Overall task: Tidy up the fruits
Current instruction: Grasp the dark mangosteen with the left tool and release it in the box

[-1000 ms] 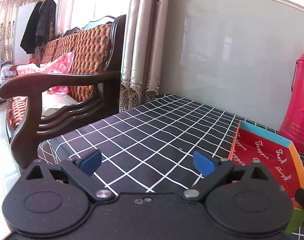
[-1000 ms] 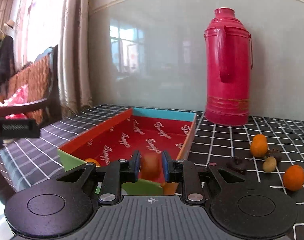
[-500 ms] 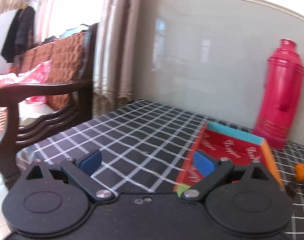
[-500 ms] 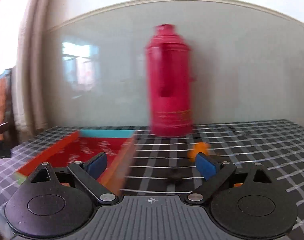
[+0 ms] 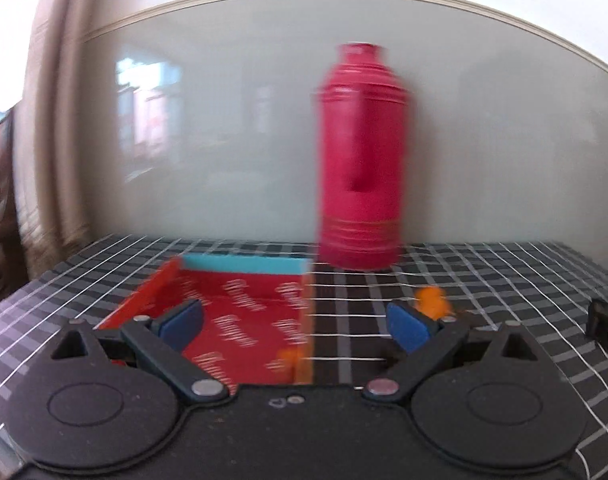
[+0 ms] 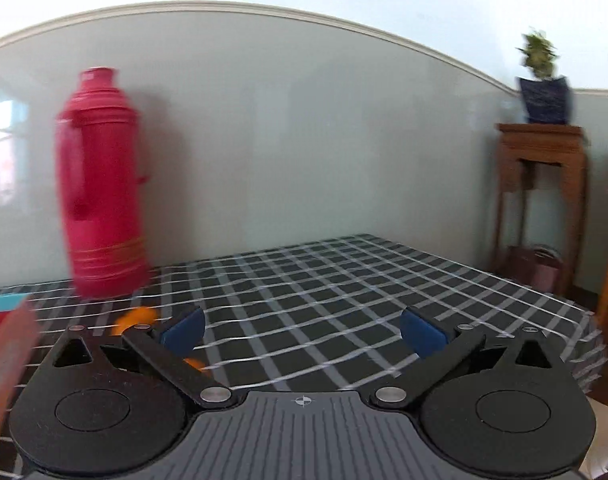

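Note:
A shallow red tray (image 5: 244, 266) with a blue far wall lies on the checked tablecloth. One orange fruit (image 5: 288, 356) rests inside it near the right wall. My left gripper (image 5: 295, 324) hangs open over the tray's near end, nothing between its blue pads. Another orange fruit (image 5: 431, 304) lies on the cloth right of the tray. In the right wrist view my right gripper (image 6: 302, 330) has its jaws opening wide over bare cloth, nothing between them. Behind its left finger are two blurred orange fruits (image 6: 138, 316) (image 6: 192, 362). The tray's corner (image 6: 8, 344) shows at far left.
A tall red thermos (image 5: 361, 160) stands at the back against the wall, just behind the tray. The table's right edge (image 6: 583, 320) drops off beside a wooden stand (image 6: 543, 184) bearing a potted plant. A curtain (image 5: 60, 120) hangs at the left. Both views are motion-blurred.
My right gripper opened and let go of the orange fruit it held over the tray, then swung right away from the tray. My left gripper swung right, from the sofa side to the tray.

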